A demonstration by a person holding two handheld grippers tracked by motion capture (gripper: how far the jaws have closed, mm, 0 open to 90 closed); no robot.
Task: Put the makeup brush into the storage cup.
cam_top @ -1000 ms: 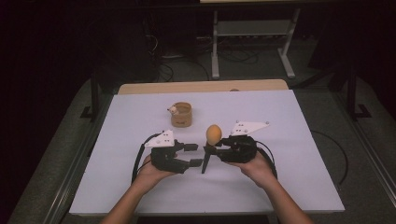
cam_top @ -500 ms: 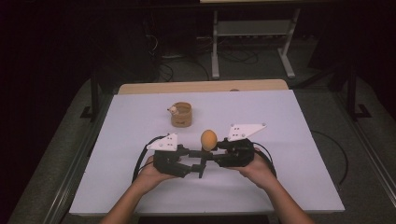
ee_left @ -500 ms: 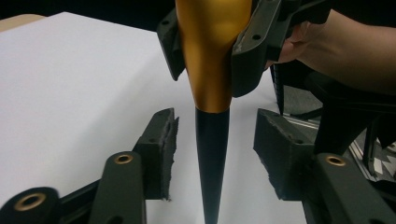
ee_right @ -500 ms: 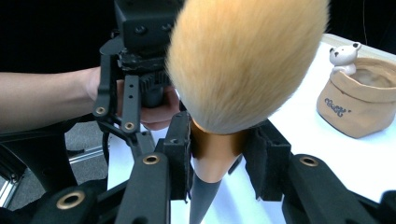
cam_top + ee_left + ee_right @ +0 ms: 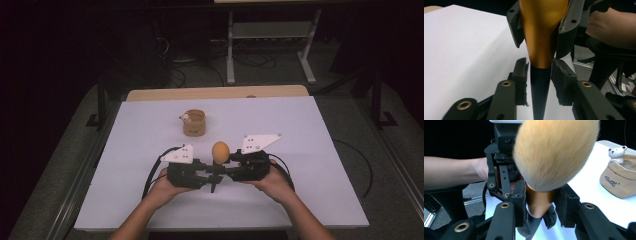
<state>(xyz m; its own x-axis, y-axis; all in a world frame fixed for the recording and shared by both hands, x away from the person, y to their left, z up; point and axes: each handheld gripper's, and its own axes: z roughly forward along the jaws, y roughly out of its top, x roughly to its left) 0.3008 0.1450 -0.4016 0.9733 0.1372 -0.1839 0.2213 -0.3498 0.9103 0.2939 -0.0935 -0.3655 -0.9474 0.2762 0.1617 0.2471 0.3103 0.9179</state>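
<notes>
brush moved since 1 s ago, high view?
Yes. The brush has shifted slightly left and toward the person, farther from the tan pot, which stays put. Both hand-held grippers, left and right, moved with it.

the high view looks forward and down from above the person's side of the white table [image 5: 300, 150]; each gripper view sits very close, facing along its own jaws; both share the makeup brush [image 5: 541, 37] and tabletop.

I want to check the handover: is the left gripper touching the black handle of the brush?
Apart. In the left gripper view the left gripper stands open around the black handle, with white table showing between the handle and each pad.
</notes>
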